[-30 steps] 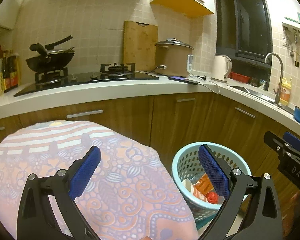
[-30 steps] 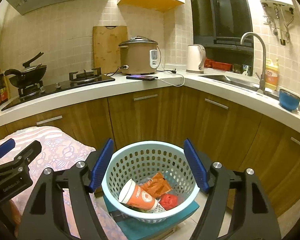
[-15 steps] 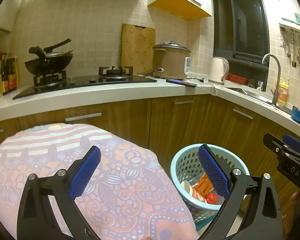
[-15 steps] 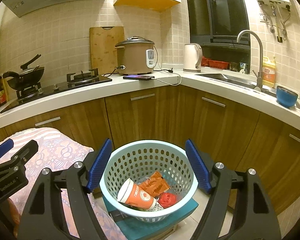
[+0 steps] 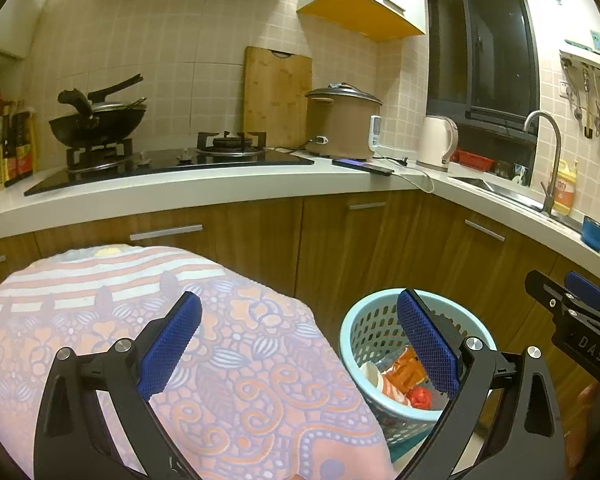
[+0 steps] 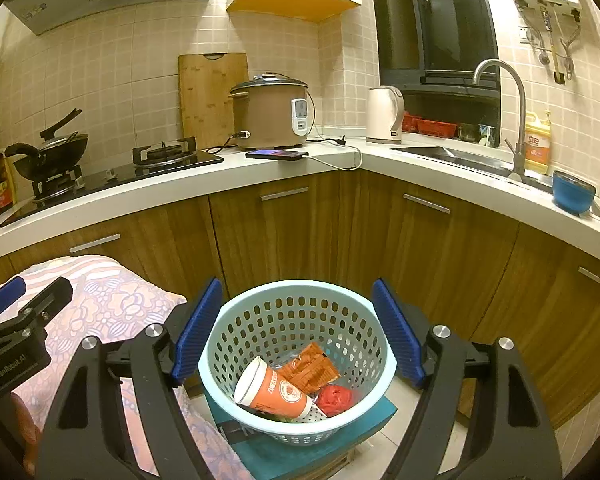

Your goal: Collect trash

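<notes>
Trash already lies in the pale blue perforated plastic basket [image 6: 298, 364], which sits just ahead of and below the right tool [image 6: 298, 334], framed between its two blue ribbed pads. Inside are an orange paper cup [image 6: 274, 390] on its side, an orange snack wrapper [image 6: 310, 368] and a crumpled red scrap [image 6: 336, 398], all touching one another at the bottom. The right tool stands wide apart and grips nothing; its pads flank the basket rim without pressing on it. The basket rests on a teal flat board [image 6: 308, 440] on the tiled floor.

The left tool [image 5: 300, 344] is also spread wide and empty. Beneath and ahead of it lies a pink and orange patterned cloth [image 5: 228, 360] draped over a rounded surface; no loose item shows on the cloth. From that view the basket [image 5: 364, 328] is to the tool's right, partly behind its right pad.

Judged from this, the collecting looks close to done, and the step in hand seems to be a check for leftovers. To do it well, sweep both views across the cloth and the floor beside the basket, keep the pads parted and clear of the light rim so the basket is not tipped, and carry any find over the middle of the opening before letting go
</notes>
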Demonstrator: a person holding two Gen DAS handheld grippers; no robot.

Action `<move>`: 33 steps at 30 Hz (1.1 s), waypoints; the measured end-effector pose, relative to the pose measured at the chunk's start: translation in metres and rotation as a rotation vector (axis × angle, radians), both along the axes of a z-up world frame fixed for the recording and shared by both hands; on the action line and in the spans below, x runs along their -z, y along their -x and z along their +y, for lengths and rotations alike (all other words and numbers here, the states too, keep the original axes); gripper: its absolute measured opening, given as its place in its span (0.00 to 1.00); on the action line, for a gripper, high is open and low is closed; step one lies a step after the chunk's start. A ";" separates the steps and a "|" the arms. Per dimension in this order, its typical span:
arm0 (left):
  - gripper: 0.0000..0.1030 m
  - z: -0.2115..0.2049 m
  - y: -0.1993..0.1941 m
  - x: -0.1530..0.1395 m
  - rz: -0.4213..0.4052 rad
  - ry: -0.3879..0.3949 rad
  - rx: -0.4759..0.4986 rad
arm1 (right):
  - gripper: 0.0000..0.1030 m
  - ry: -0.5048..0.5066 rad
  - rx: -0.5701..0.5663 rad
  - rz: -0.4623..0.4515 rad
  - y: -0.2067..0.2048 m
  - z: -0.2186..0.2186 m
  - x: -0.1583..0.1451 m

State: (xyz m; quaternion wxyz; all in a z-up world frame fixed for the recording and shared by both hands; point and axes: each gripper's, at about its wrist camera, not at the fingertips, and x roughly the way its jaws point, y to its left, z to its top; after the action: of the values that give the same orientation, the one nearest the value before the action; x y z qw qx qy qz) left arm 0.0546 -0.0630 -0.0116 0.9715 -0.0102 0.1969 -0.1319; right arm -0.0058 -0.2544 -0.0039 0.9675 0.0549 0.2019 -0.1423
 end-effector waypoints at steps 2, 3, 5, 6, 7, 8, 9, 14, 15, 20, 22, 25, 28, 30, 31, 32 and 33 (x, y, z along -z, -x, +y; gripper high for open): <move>0.92 0.000 0.000 0.000 0.001 0.002 0.002 | 0.72 0.003 -0.004 -0.001 0.000 0.001 0.000; 0.92 0.000 -0.001 0.000 0.003 0.003 0.001 | 0.72 0.004 -0.005 -0.001 -0.001 0.001 0.000; 0.92 0.000 0.000 0.000 0.003 0.005 -0.003 | 0.72 0.006 -0.006 -0.001 -0.002 0.001 0.000; 0.92 0.000 0.000 0.000 0.004 0.004 -0.007 | 0.72 0.005 -0.005 -0.001 -0.002 0.001 0.000; 0.92 0.000 0.000 0.001 0.004 0.002 -0.008 | 0.72 0.005 -0.005 -0.001 -0.002 0.001 0.000; 0.92 0.000 0.000 0.001 0.003 0.001 -0.008 | 0.72 0.004 -0.005 0.000 -0.002 0.001 0.000; 0.92 0.000 0.000 0.000 0.003 0.003 -0.006 | 0.72 0.003 -0.005 0.000 -0.002 0.001 0.000; 0.92 -0.001 0.001 0.000 0.002 0.004 -0.005 | 0.72 0.004 -0.006 0.001 -0.002 0.002 0.000; 0.92 -0.001 0.001 0.000 0.002 0.004 -0.005 | 0.72 0.003 -0.005 0.001 -0.002 0.002 0.000; 0.92 0.000 0.002 0.000 0.006 0.008 -0.008 | 0.72 0.002 -0.004 0.002 -0.002 0.002 0.000; 0.92 0.000 0.001 -0.001 0.008 0.010 -0.009 | 0.72 0.001 -0.004 0.001 -0.002 0.001 0.000; 0.92 0.000 0.001 -0.001 0.007 0.009 -0.009 | 0.72 0.002 -0.007 0.003 -0.003 0.000 0.000; 0.92 0.001 0.001 -0.001 0.008 0.010 -0.009 | 0.73 0.006 -0.007 0.003 -0.003 0.001 0.000; 0.92 0.001 0.001 -0.001 0.008 0.010 -0.011 | 0.74 0.009 -0.008 0.003 -0.003 0.000 0.001; 0.92 0.001 0.000 -0.001 0.008 0.010 -0.011 | 0.75 0.009 -0.007 0.003 -0.004 0.000 0.001; 0.92 0.001 0.000 -0.001 0.008 0.010 -0.013 | 0.75 0.010 -0.006 0.003 -0.004 0.000 0.002; 0.92 0.001 0.000 -0.001 0.009 0.010 -0.013 | 0.75 0.007 -0.008 0.003 -0.004 -0.001 0.001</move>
State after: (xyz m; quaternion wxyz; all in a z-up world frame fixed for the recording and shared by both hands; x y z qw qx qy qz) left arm 0.0543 -0.0622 -0.0102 0.9713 -0.0172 0.2007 -0.1264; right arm -0.0019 -0.2551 -0.0054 0.9679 0.0505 0.2028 -0.1395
